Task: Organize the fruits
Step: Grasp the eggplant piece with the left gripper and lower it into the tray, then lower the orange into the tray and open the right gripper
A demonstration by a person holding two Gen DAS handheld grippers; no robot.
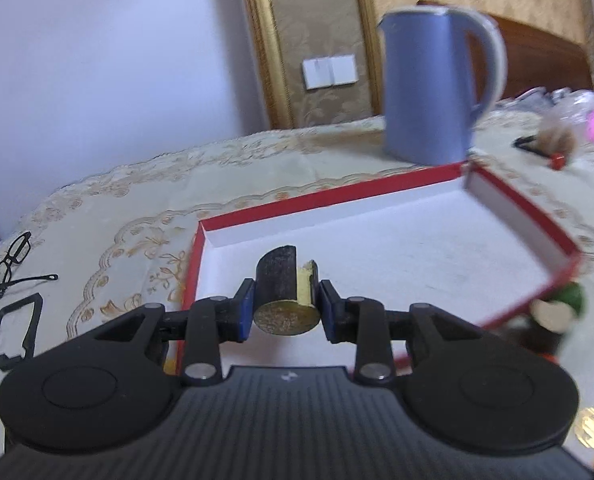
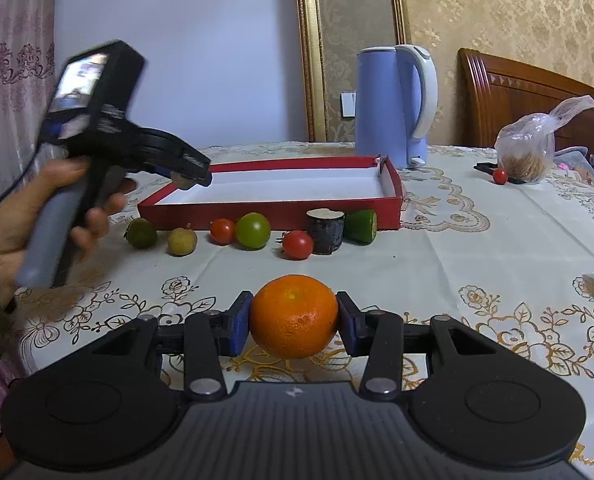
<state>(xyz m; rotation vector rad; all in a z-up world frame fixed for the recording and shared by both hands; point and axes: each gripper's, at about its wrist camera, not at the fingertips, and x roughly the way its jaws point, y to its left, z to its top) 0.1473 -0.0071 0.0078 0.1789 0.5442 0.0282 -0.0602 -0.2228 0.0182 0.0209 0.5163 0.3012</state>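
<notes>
— Dark bark, pale yellow core: that is the cane piece [image 1: 287,300] my left gripper [image 1: 285,312] is clamped on, hanging over the near left corner of the red box [image 1: 521,200]. The white floor under it is bare, so I judge this to be the first placing.

— And your other hand?

— My right gripper [image 2: 293,320] is closed on the orange [image 2: 293,317], held low above the desk [image 2: 477,248], well short of the box. The other fruits wait in a row against the box's front wall: a green lime [image 2: 141,233], a small tan fruit [image 2: 182,241], a red tomato [image 2: 222,231], a green tomato [image 2: 253,231], another red tomato [image 2: 298,245], a second cane piece [image 2: 325,231] and a cut green piece [image 2: 361,226].

— What does the next move call for?

— Lowering the cane until it rests on the box floor, then parting the left jaws. It is a cylinder, so I would lay it where it cannot roll. Then the orange must be carried forward over the front wall.

— How is the left hand posed?

— From the right camera, my left hand [image 2: 37,216] grips the handle upright, the tool tipped forward and down over the box's left end. That view is blurred, so finer detail I cannot tell.
</notes>
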